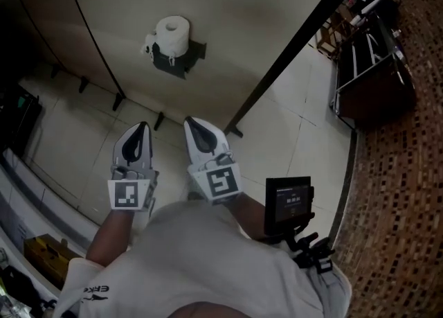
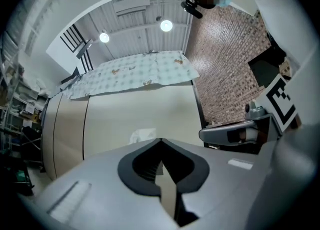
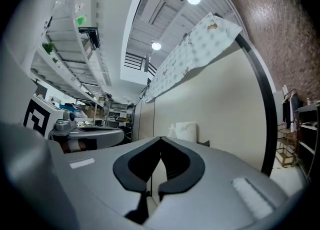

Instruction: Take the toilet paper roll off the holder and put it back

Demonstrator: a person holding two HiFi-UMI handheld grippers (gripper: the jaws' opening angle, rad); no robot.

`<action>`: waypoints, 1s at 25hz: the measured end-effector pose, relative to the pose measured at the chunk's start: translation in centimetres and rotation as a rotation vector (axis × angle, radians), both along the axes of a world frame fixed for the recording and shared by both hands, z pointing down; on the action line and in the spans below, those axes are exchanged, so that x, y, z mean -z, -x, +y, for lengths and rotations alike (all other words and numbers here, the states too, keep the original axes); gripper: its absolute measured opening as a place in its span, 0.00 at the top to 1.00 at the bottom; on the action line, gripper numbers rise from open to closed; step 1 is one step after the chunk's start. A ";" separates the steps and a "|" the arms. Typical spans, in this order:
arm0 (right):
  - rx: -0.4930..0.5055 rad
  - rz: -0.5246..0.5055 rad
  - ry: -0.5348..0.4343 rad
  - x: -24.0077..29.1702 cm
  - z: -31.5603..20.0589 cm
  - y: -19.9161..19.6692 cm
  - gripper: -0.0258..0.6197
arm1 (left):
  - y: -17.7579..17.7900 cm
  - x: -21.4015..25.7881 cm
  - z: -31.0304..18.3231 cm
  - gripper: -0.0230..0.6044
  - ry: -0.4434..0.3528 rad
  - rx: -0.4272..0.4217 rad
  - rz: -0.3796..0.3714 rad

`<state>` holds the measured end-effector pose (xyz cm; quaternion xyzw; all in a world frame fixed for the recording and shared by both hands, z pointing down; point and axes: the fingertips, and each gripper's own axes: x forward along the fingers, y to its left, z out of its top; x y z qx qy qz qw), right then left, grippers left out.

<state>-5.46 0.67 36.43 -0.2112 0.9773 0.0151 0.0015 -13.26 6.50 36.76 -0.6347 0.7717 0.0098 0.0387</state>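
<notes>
A white toilet paper roll (image 1: 172,34) sits on a dark holder (image 1: 177,59) fixed to the beige partition wall. The roll also shows as a white patch in the left gripper view (image 2: 142,135) and in the right gripper view (image 3: 186,131), just past the jaw tips. My left gripper (image 1: 140,128) and right gripper (image 1: 193,123) are side by side, well short of the roll. Both are shut with nothing between the jaws.
A beige partition wall (image 1: 228,25) stands ahead, edged by a black post (image 1: 291,57). A dark metal rack (image 1: 370,67) stands on the tiled floor at the right, beside a brick wall (image 1: 408,192). A small black screen (image 1: 288,202) hangs at my waist.
</notes>
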 end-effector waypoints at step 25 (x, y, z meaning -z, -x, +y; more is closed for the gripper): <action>0.113 0.169 -0.081 -0.1 -14.6 10.0 0.92 | 8.8 0.1 -16.0 0.96 -0.033 -0.001 -0.003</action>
